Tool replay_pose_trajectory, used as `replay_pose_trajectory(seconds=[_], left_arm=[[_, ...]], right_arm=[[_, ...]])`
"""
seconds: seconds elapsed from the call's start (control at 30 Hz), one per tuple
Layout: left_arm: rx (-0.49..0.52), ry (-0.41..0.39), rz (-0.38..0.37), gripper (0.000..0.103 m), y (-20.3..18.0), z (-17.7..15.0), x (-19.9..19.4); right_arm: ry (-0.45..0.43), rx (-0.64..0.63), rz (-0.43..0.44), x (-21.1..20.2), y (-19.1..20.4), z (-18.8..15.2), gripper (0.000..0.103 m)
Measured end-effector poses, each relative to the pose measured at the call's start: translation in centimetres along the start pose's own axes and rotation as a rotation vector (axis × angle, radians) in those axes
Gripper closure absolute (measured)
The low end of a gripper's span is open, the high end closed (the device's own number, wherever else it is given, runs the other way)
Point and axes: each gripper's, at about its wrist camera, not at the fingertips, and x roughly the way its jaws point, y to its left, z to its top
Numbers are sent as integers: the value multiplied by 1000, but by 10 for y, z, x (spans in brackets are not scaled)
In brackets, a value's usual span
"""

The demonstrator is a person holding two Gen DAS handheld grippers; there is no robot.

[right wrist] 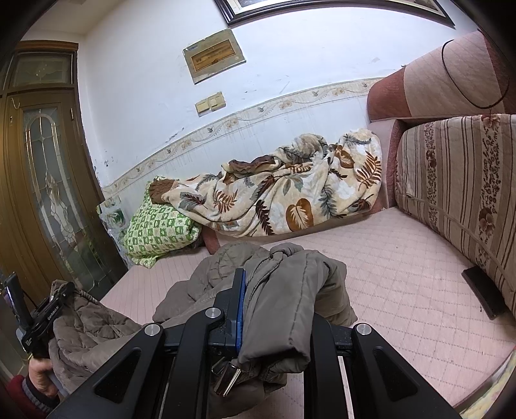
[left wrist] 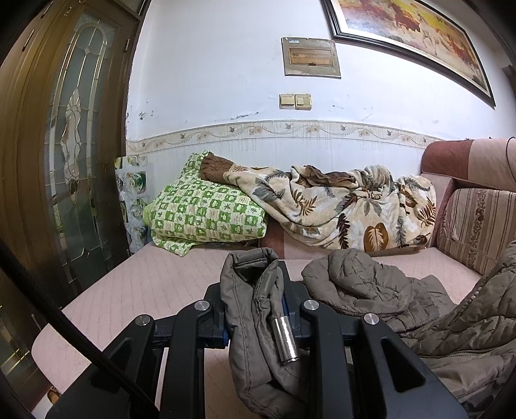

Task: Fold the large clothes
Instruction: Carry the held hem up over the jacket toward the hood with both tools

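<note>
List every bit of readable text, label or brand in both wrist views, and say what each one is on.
"GenRobot.AI", as best it reads, small and tilted: on the black body of the left hand-held gripper, seen in the right wrist view.
Small dark strip at the top of the framed plaque on the wall: too small to read.
Large framed painting: no lettering that I can make out.

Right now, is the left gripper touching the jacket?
Touching. The left wrist view shows the left gripper shut on a fold of the jacket.
</note>
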Motion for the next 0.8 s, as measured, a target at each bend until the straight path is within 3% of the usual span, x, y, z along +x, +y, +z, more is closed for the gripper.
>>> replay_pose_trajectory(seconds=[0.43,0.8], left_arm=[[-28,23,-12,81,1,15,40],[-82,81,-32,77,3,44,126]], right_arm=[[17,43,13,34,-7,29,88],[57,40,5,103,-13,67,88]])
